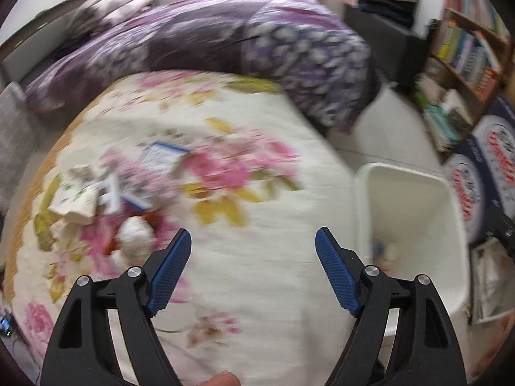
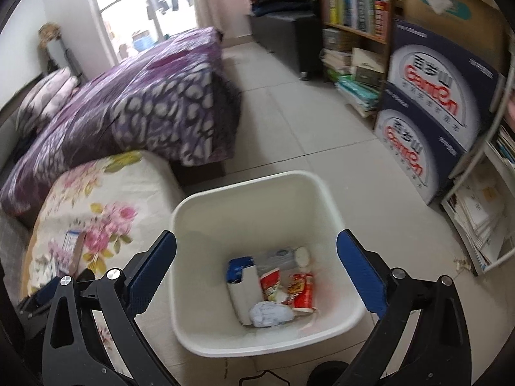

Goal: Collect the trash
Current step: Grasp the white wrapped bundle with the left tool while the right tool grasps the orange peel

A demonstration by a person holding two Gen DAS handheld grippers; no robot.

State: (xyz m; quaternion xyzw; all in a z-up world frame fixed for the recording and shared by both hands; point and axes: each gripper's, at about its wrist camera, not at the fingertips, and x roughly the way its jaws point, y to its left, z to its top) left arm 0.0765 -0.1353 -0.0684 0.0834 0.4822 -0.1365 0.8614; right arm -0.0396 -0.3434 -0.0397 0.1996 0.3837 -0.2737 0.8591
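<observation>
floral bed (image 1: 257,257), tiled floor (image 2: 305,122) | bin (image 2: 193,289) upright, mouth up, trash inside | left gripper (image 1: 253,241), right gripper (image 2: 256,247): jaws apart, empty

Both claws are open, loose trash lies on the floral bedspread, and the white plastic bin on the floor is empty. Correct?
Not quite: the white plastic bin is not empty. The right wrist view shows wrappers, a carton and crumpled tissue inside. Both the left claw and right claw are open, and trash lies on the floral bedspread.
</observation>
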